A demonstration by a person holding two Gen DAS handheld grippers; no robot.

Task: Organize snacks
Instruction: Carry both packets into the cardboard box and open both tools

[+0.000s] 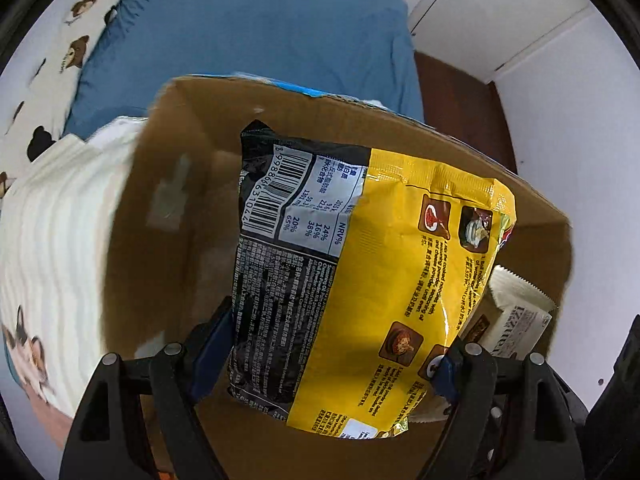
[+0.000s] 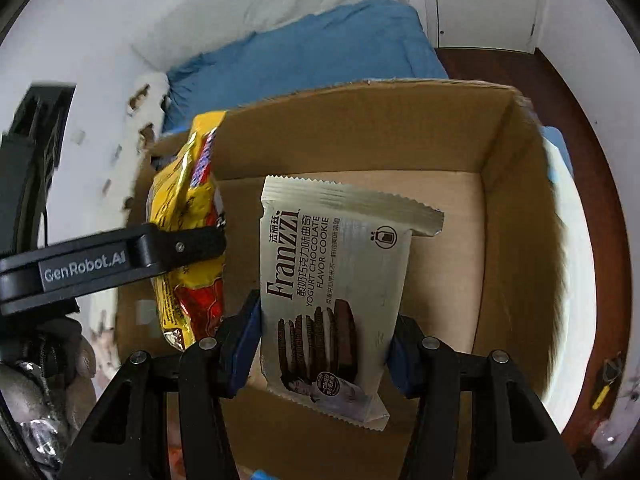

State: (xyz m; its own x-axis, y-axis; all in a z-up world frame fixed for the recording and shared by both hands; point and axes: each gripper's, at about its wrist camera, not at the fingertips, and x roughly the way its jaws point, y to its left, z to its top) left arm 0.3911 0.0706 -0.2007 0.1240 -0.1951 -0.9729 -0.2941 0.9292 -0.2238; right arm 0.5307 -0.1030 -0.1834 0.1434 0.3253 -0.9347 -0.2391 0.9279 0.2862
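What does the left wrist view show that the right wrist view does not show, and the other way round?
Only the left wrist view shows the barcode and nutrition table on the back of the yellow and black noodle packet, held by the left hand-held gripper. Only the right wrist view shows the printed front of the silver Franzzi cookie packet, held by the right hand-held gripper. Both show the brown cardboard box, both packets over it, and the blue bedding.
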